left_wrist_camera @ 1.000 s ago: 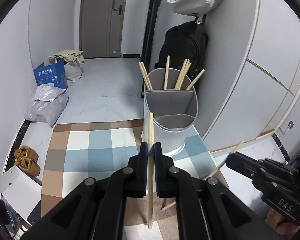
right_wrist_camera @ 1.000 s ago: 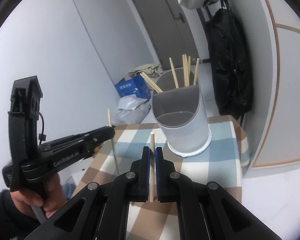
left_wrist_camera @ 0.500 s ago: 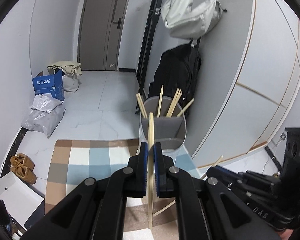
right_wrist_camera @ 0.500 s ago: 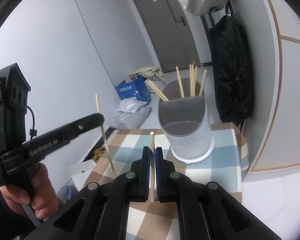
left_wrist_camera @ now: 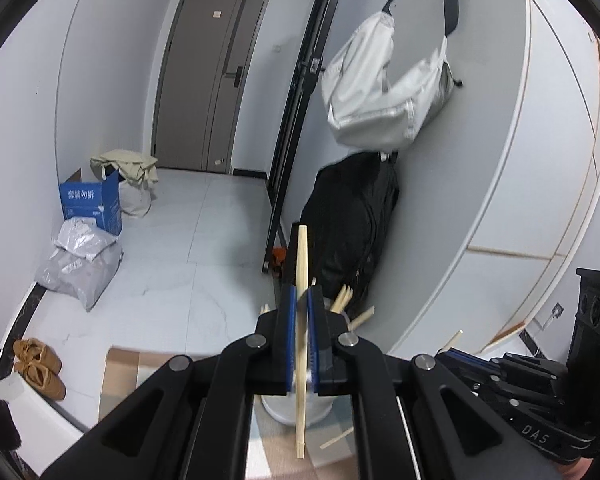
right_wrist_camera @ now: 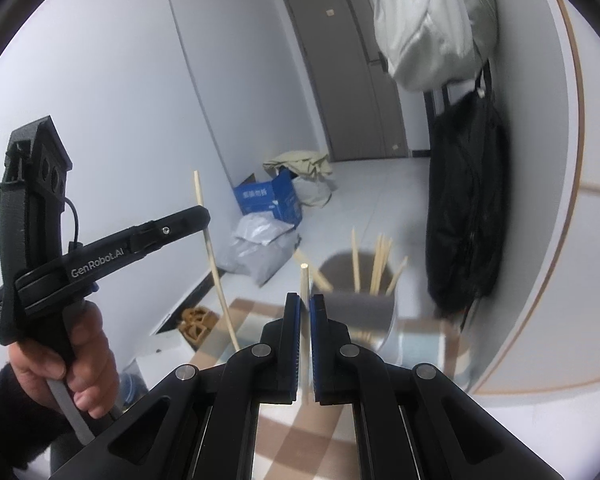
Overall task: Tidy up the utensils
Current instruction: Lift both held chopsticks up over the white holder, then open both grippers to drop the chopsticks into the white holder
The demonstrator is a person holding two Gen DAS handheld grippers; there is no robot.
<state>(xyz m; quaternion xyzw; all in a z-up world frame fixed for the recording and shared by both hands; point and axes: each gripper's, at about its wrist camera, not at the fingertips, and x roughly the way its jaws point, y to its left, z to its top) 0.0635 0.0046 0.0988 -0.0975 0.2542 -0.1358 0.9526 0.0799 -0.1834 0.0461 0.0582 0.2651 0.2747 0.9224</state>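
My left gripper (left_wrist_camera: 300, 300) is shut on an upright wooden chopstick (left_wrist_camera: 301, 264), raised above the white utensil holder (left_wrist_camera: 296, 410), which is mostly hidden behind the jaws. My right gripper (right_wrist_camera: 304, 304) is shut on another chopstick (right_wrist_camera: 304, 280). The holder (right_wrist_camera: 360, 308), grey inside, stands on the checked cloth (right_wrist_camera: 260, 320) with several chopsticks (right_wrist_camera: 376, 264) in its far compartment. The left gripper (right_wrist_camera: 196, 220) with its chopstick (right_wrist_camera: 212, 256) shows at the left of the right wrist view. The right gripper (left_wrist_camera: 456, 354) with its chopstick (left_wrist_camera: 452, 340) shows at the lower right of the left wrist view.
A loose chopstick (left_wrist_camera: 336, 438) lies on the cloth near the holder. A black backpack (right_wrist_camera: 464, 220) and a white bag (left_wrist_camera: 384, 92) hang on the curved wall to the right. A blue box (left_wrist_camera: 90, 200), plastic bags (left_wrist_camera: 80, 268) and shoes (left_wrist_camera: 38, 368) lie on the floor.
Both grippers have risen and tilted up with their chopsticks. The holder has dropped low in both views and is now mostly hidden behind the left jaws.
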